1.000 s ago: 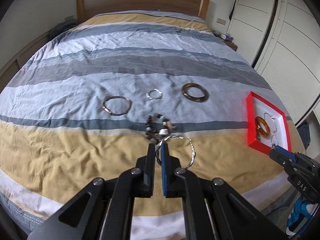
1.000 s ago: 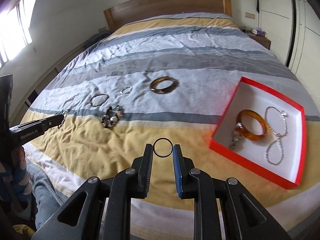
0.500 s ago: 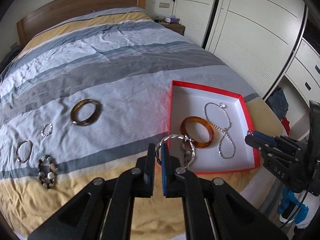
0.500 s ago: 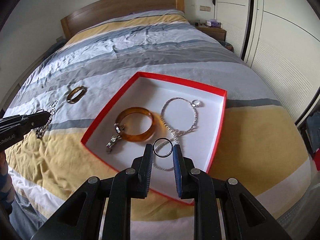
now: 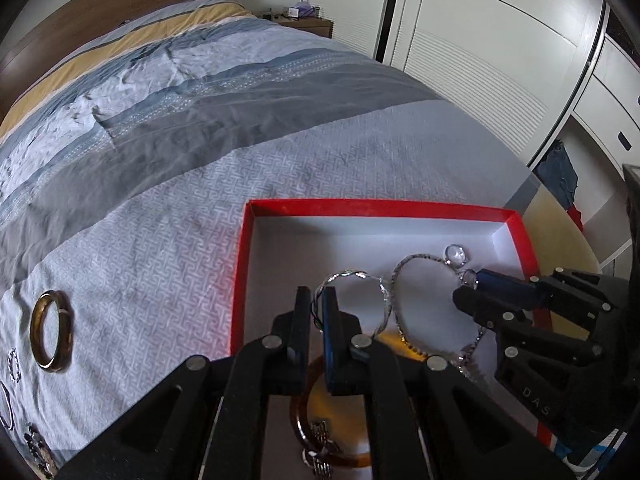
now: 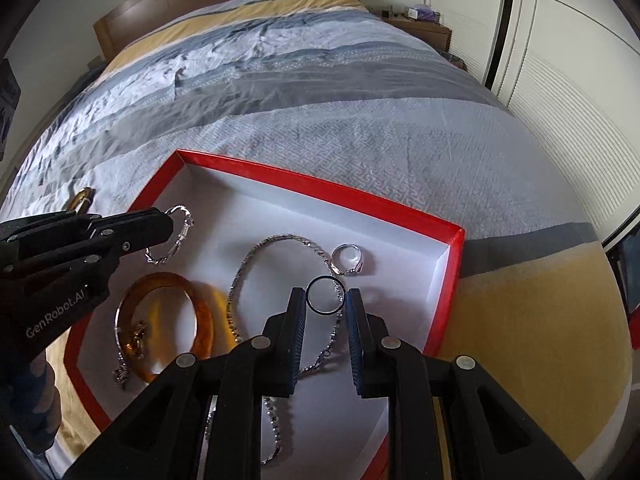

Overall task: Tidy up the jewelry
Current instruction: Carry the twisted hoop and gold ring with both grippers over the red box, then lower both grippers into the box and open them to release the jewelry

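A red-rimmed white box lies on the striped bedspread. In it are an amber bangle, a silver chain necklace and a silver ring. My left gripper is shut on a twisted silver bangle and holds it over the left half of the box. My right gripper is shut on a thin black ring, which hangs above the necklace near the silver ring. Each gripper shows in the other's view: the left gripper, the right gripper.
On the bedspread left of the box lie a brown bangle, a small chain bracelet and a beaded bracelet. White wardrobe doors stand close along the right side of the bed. A wooden headboard is at the far end.
Both grippers have swung right and down, from over the yellow stripe to above the red box. Each kept hold of its piece: the left the silver bangle, the right the black ring.
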### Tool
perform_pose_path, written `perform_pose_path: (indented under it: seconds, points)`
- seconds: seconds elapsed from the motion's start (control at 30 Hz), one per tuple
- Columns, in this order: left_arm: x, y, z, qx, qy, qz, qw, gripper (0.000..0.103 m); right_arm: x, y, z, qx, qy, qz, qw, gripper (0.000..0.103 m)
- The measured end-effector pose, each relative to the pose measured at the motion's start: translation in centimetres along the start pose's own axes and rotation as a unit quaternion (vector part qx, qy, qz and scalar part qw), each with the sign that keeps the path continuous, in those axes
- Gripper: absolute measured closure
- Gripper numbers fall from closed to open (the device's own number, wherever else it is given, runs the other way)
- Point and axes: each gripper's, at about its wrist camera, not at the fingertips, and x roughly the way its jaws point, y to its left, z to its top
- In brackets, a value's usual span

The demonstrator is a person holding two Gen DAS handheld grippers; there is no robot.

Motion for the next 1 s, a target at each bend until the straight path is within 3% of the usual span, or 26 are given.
perform_pose_path:
  seconds: [0.2,0.37,0.57,0.77,1.0]
  points:
    - [2.2,-0.1,0.0,0.011,0.029,-0.001,0.9995,0.098,1.0,0.8,0.3,-0.039,0.016,-0.025,0.999,0.083]
    - [1.9,0.5,-0.1,-0.004,0.028,-0.026,0.9993,0.096,1.0,0.9,0.4,-0.051,0.019,-0.045,0.998,0.083]
    - [0.4,0.9,0.3,-0.014,0.020,-0.076,0.9968,0.084,0.1,0.7,0.2,-0.054,0.023,-0.062,0.996,0.079]
    - [-4.7,1.7,0.8,-0.009,-0.007,-0.082,0.9965,0.081,-3.4,0.6,-0.3,-0.036,0.008,-0.061,0.997,0.075]
    - [-15.2,5.2,-0.6,-0.021,-0.061,-0.032,0.9974,0.071,-10.5,2.5,-2.1,-0.024,-0.023,-0.047,0.998,0.073]
